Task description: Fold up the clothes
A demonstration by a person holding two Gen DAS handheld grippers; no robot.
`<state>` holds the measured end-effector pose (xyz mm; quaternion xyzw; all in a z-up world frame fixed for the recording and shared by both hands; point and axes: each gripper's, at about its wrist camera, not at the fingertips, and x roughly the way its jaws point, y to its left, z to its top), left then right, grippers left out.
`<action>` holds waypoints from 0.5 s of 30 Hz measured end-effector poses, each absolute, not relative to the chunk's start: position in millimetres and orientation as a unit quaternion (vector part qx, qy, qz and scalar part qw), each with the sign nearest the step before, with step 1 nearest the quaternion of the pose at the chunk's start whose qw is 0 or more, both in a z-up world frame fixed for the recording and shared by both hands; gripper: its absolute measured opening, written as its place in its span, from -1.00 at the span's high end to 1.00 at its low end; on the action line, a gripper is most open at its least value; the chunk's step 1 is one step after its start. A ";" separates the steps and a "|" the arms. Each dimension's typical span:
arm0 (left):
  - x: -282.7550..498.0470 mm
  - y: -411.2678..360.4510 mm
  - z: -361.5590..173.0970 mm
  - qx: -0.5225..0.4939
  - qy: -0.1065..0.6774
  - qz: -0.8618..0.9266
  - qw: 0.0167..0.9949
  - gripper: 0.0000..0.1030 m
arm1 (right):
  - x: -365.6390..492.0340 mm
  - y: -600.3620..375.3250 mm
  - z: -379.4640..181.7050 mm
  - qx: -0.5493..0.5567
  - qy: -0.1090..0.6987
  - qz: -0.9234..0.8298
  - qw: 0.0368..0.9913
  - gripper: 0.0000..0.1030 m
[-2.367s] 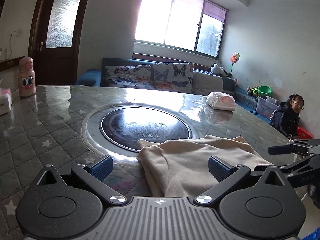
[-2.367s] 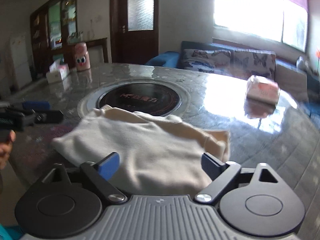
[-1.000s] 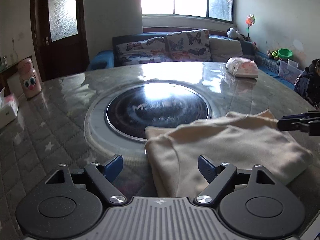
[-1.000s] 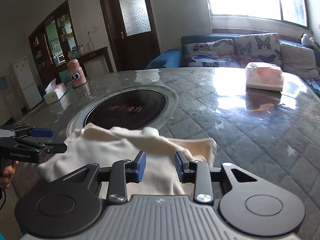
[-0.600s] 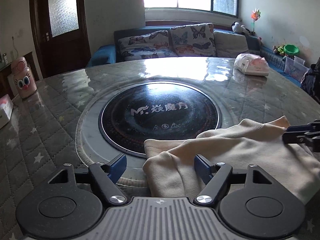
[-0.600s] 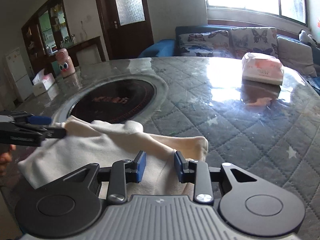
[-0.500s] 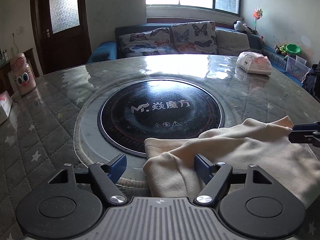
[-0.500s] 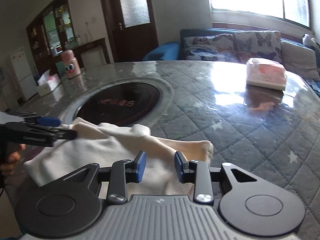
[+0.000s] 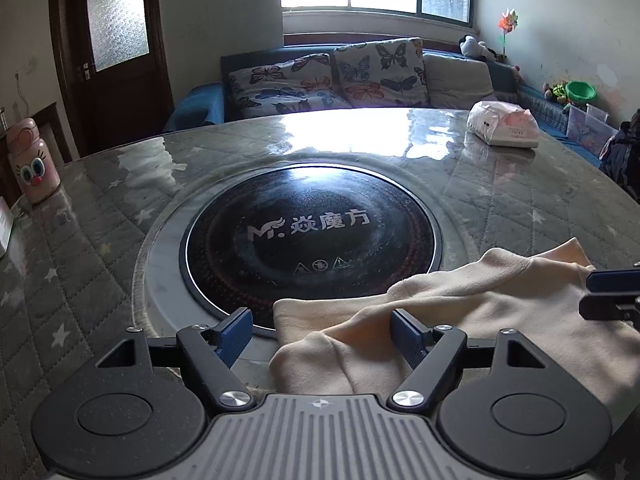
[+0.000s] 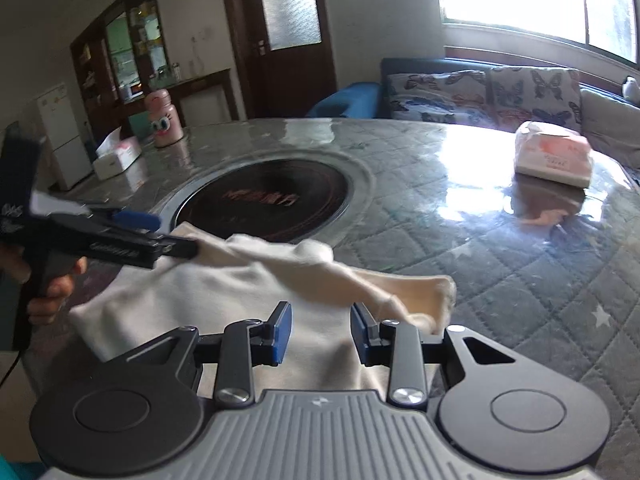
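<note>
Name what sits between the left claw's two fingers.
In the left wrist view, a folded corner of the cream garment lies between the left claw's open fingers, over the table.

The round tabletop (image 9: 100, 216) is covered with a grey quilted, star-patterned cloth under a glossy clear sheet, and a black circular cooktop (image 9: 312, 236) with a pale ring sits flush in its centre. A cream garment (image 9: 480, 320) lies bunched at the near edge, overlapping the ring. Farther off rest a pink cartoon-faced bottle (image 9: 32, 164), a tissue box (image 10: 118, 156) beside it, and a white-and-pink tissue pack (image 9: 504, 124).
</note>
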<state>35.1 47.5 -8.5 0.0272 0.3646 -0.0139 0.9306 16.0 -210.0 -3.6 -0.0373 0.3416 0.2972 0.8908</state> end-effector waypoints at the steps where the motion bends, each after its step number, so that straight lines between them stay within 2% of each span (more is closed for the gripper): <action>1: 36.7 46.5 -10.5 0.029 0.368 -0.013 0.929 -0.54 | 15.3 -208.9 -6.1 -0.041 0.344 0.297 0.890 0.33; 4: 38.9 45.9 -12.1 0.035 0.369 -0.008 0.929 -0.60 | 13.8 -209.9 -11.1 -0.048 0.342 0.293 0.892 0.24; 15: 33.7 36.2 0.7 0.046 0.369 0.019 0.928 -0.58 | -10.9 -215.8 -3.1 -0.060 0.303 0.341 0.888 -0.04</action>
